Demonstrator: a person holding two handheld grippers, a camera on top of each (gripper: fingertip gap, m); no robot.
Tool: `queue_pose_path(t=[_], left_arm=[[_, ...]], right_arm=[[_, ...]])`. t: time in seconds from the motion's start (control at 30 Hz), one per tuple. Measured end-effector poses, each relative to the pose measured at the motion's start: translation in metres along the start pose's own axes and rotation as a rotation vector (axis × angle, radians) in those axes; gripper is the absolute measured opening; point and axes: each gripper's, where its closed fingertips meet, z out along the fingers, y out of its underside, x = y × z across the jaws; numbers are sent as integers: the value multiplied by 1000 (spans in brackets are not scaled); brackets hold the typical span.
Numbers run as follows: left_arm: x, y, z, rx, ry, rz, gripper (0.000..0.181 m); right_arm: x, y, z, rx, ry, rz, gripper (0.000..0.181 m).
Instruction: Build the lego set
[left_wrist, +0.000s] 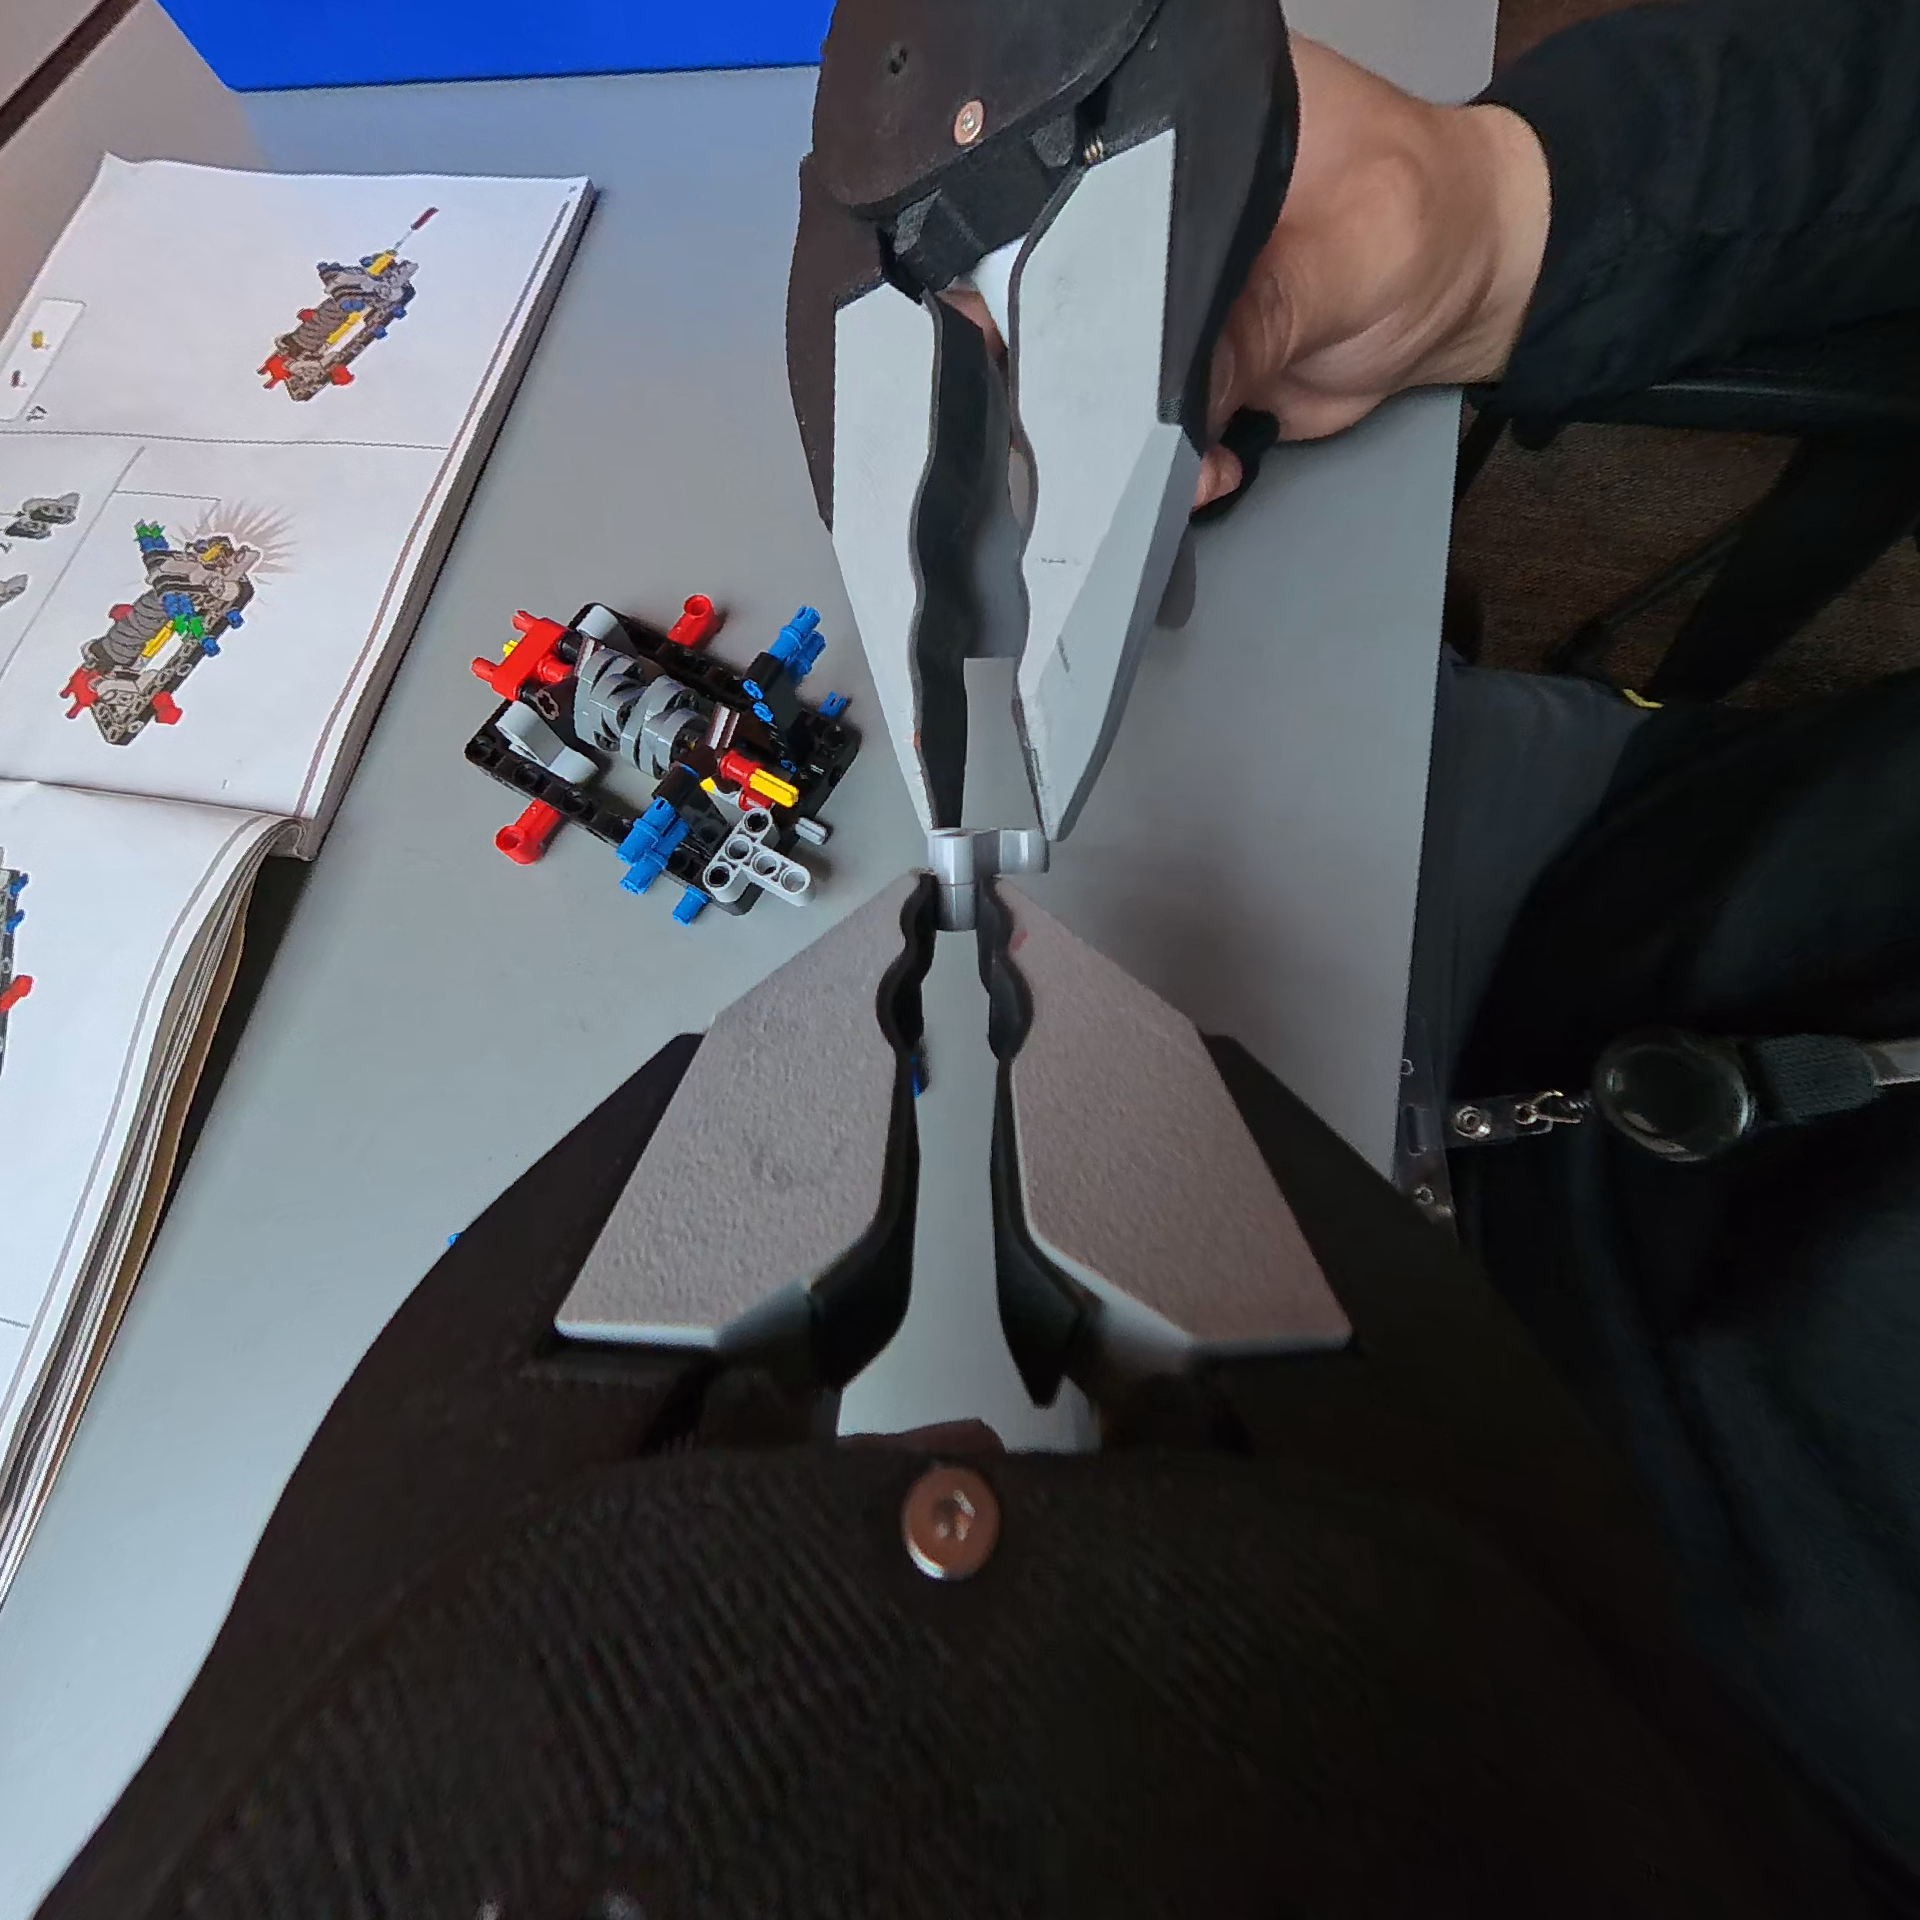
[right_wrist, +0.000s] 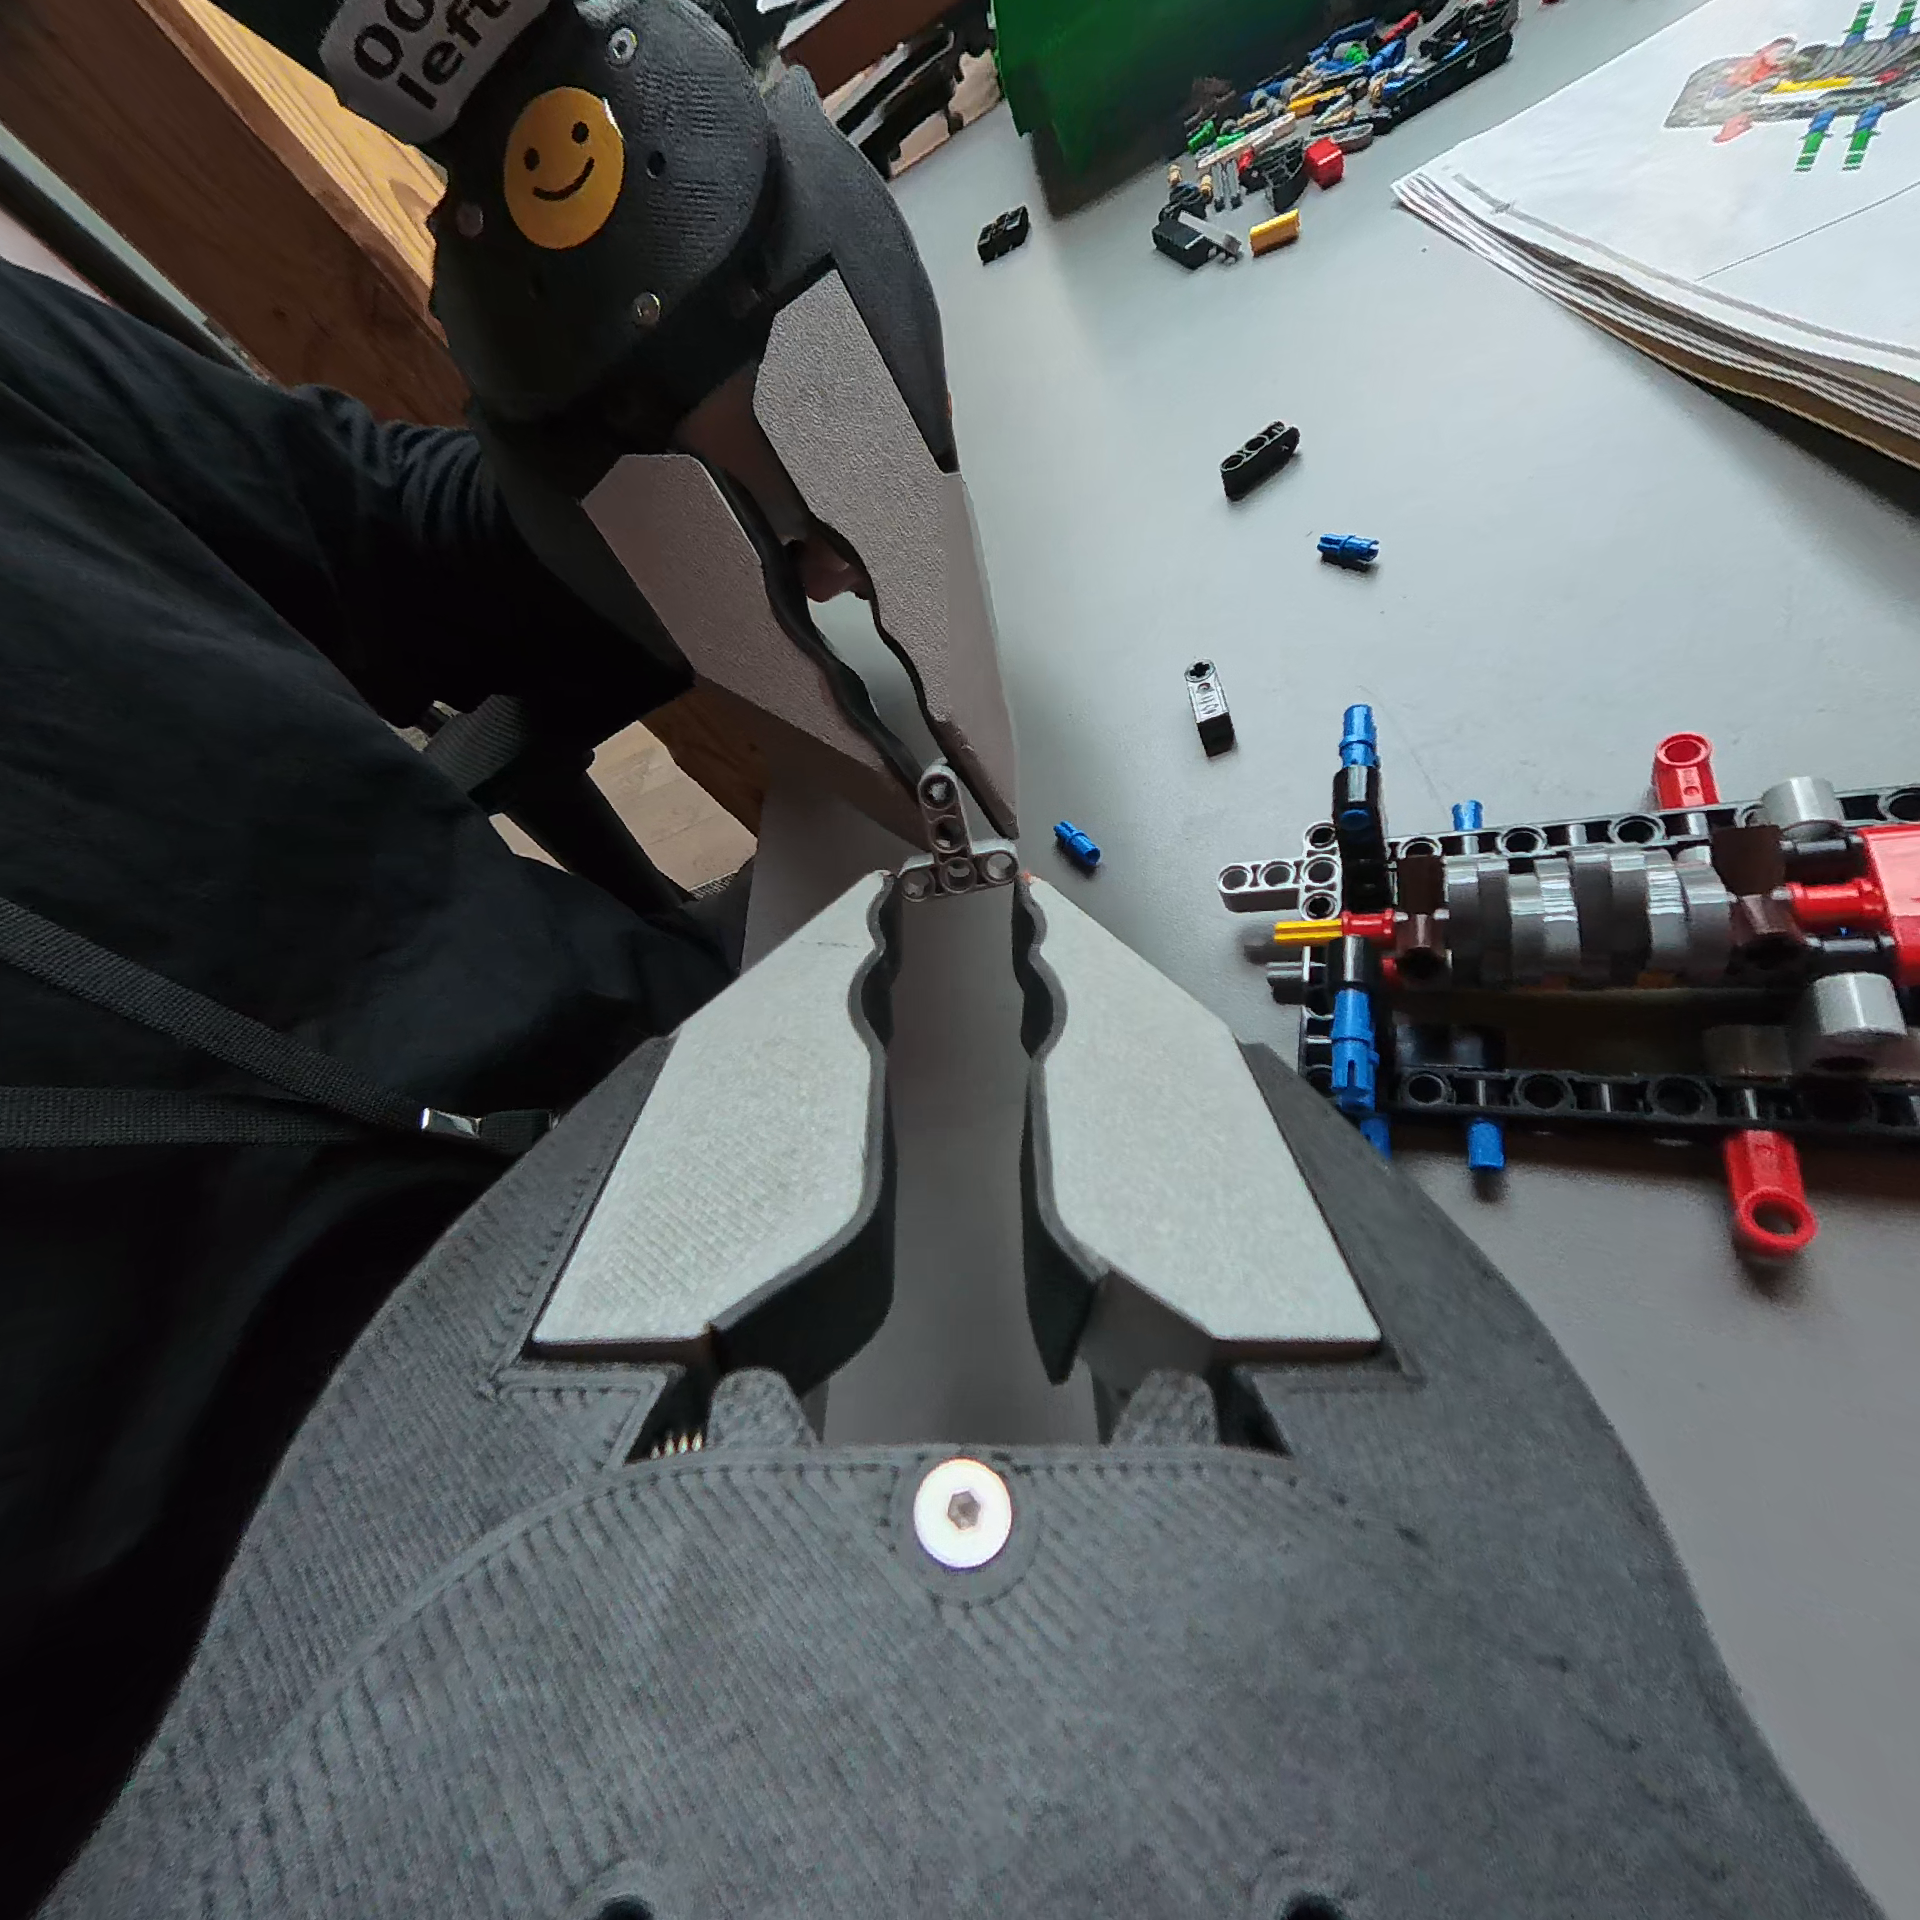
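Grey T-shaped beam (right_wrist: 954, 850) hangs above the table edge, pinched by both grippers: left gripper (left_wrist: 956, 902) clamps its stem, right gripper (right_wrist: 956, 881) its crossbar, tips meeting head-on. Chassis assembly (left_wrist: 665, 758) lies near on the table (left_wrist: 416, 1039), beside the instruction booklet (left_wrist: 260, 468).

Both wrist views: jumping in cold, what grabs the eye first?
The two claws meet tip to tip above the table edge, left claw and right claw both pinching one small grey T-shaped piece. Beside them on the grey table lies the half-built black, red and blue frame, next to an open instruction booklet.
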Motion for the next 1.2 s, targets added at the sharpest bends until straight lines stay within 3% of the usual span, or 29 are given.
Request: queue_pose_path(t=[0.63, 0.93, 1.2], left_arm=[[-6, 24, 23, -116, -7, 17, 5], [-5, 26, 31, -133, 8, 15, 5], [-4, 19, 24, -83, 28, -25, 22]], right_arm=[[14, 4, -11, -20, 65, -5, 20], [29, 2, -31, 19, 115, -2, 20], [48, -4, -60, 81, 192, -5, 21]])
